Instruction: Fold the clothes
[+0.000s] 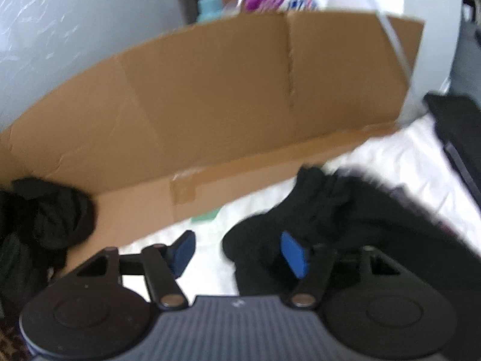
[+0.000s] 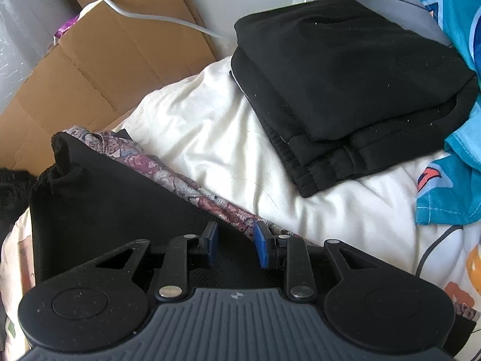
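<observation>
A black garment [image 2: 120, 210] with a patterned purple lining [image 2: 180, 180] stretches taut over the white bedding [image 2: 225, 138]. My right gripper [image 2: 236, 246] is shut on its near edge, with the fabric bunched between the blue pads. In the left wrist view the same black garment [image 1: 345, 210] lies to the right. My left gripper [image 1: 239, 252] hovers over its left edge with its jaws apart. The pads touch nothing, and mostly white sheet [image 1: 204, 267] shows between them. This view is blurred.
A folded stack of black clothes [image 2: 345, 75] sits at the back right. A blue printed garment [image 2: 451, 165] lies beside it. A flattened cardboard box [image 1: 240, 90] stands along the far side, with a white cable [image 2: 135, 15] over it. More dark clothes [image 1: 45, 219] are heaped left.
</observation>
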Action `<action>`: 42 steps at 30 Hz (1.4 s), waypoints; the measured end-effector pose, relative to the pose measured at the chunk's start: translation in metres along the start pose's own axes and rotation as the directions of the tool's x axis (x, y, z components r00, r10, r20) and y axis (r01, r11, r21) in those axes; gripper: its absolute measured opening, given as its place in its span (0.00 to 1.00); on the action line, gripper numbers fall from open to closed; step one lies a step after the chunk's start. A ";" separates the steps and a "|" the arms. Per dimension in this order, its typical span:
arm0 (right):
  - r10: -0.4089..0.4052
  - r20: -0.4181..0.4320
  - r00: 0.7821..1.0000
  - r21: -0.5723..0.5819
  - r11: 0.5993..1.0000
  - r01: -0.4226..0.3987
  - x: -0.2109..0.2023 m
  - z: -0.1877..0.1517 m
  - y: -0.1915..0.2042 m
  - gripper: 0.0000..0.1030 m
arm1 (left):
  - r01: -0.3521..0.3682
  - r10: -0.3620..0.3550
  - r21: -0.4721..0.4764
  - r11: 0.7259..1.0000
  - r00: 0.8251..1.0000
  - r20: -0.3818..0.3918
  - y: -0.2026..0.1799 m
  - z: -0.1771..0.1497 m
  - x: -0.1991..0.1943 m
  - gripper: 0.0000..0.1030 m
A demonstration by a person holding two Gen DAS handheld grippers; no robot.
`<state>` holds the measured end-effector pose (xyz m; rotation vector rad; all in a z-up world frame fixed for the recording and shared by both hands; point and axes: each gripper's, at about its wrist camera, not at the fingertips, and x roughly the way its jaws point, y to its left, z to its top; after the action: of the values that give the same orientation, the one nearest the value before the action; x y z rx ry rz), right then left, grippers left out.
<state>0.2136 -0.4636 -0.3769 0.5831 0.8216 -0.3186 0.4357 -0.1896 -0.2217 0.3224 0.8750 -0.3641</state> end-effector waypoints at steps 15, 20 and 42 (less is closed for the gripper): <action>0.047 -0.011 0.999 0.045 0.998 -0.046 0.000 0.002 -0.006 0.38 | 0.138 -0.140 -0.114 0.984 0.990 -0.009 -0.045 0.024 0.073 0.23; 0.049 -0.016 0.999 0.034 0.998 -0.049 0.003 0.001 -0.003 0.41 | 0.119 -0.121 -0.134 0.984 0.993 -0.007 -0.050 0.023 0.098 0.28; 0.029 0.003 1.000 0.021 0.999 -0.029 0.000 0.004 0.002 0.48 | 0.056 -0.053 -0.126 0.991 0.998 0.020 0.008 0.019 -0.009 0.51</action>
<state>0.2172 -0.4648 -0.3743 0.6138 0.8076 -0.3017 0.4470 -0.1886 -0.2016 0.1786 0.8870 -0.3599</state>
